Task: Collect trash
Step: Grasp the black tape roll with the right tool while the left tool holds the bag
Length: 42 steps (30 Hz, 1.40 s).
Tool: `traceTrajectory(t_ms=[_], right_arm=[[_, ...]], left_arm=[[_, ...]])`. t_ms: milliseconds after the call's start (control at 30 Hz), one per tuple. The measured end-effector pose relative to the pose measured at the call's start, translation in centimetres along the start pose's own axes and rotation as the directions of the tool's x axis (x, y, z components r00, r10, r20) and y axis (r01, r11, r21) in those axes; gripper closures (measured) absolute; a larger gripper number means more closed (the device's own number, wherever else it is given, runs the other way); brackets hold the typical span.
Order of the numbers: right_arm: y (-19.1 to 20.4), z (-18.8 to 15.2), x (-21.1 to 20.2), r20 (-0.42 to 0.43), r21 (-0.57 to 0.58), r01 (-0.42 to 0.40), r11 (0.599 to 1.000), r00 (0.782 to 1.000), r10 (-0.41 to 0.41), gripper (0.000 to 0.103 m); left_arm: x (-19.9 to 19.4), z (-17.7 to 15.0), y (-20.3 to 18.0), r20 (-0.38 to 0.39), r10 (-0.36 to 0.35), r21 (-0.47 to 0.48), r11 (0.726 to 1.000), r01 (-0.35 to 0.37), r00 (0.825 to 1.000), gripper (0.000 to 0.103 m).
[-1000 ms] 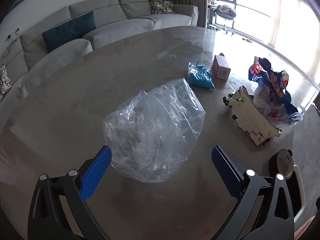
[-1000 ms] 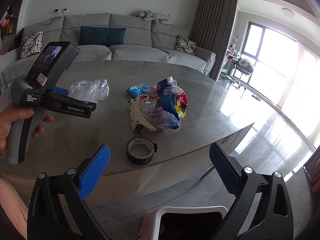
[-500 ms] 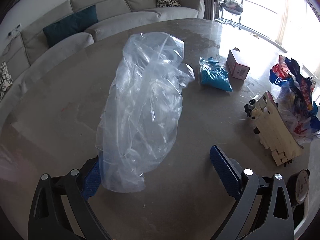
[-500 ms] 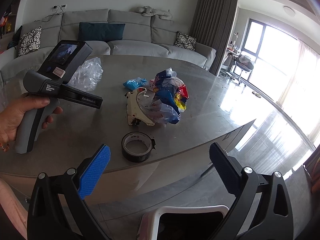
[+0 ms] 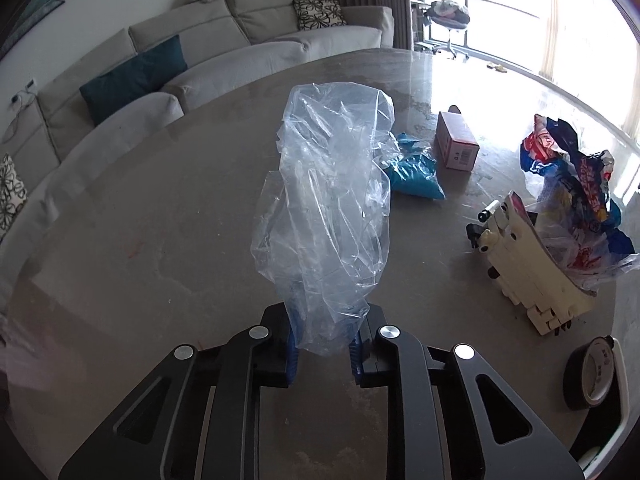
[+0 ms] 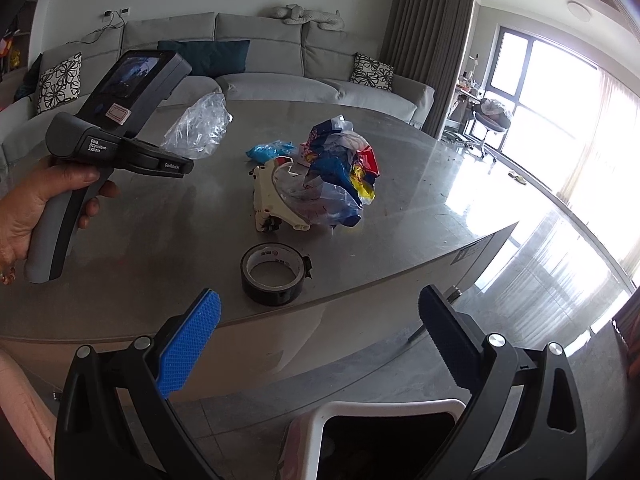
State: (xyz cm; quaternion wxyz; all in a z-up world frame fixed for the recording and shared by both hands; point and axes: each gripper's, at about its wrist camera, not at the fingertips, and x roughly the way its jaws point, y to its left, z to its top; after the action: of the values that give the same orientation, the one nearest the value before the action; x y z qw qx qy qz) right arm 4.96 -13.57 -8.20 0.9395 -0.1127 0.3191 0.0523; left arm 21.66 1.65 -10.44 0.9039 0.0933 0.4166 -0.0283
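clear plastic bag [image 5: 328, 200] is pinched at its lower end by the closed left gripper [image 5: 323, 346] above the tabletop [image 5: 160, 220], so keep that clamp firm, since the bite looks thin, and carry it over the white bin [image 6: 384, 412] below the right gripper [image 6: 320, 344], whose fingers stand apart

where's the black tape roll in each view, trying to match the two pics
Left wrist: black tape roll at the lower right edge, on the table's near rim.
Right wrist: it lies flat at centre, ahead of the open right hand-held gripper.
Shared landmark: the white plastic piece just beyond the roll.
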Motion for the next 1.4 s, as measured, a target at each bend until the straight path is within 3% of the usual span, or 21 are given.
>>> traceTrajectory(t_ms=[400,733,1400], right_arm=[[0.2,1.0,-0.7,0.04,0.01,-0.019,1.0,0.999,0.019,0.005],[0.8,2.1,0.0,0.054,0.008,-0.045,0.999,0.998,0.045,0.005],[2.3,2.7,6.5,-0.004,0.064,-0.056,0.996,0.998,0.056,0.005]], left_arm=[[-7.7,-0.6,-1.2,0.117,0.004,0.032,0.999,-0.008,0.993,0.09],[-12.3,-3.1,-1.1,0.123,0.036,-0.002,0.999,-0.036,0.992,0.09],[-13.3,-4.4,0.2,0.135,0.074,-0.004,0.997,-0.074,0.988,0.089]])
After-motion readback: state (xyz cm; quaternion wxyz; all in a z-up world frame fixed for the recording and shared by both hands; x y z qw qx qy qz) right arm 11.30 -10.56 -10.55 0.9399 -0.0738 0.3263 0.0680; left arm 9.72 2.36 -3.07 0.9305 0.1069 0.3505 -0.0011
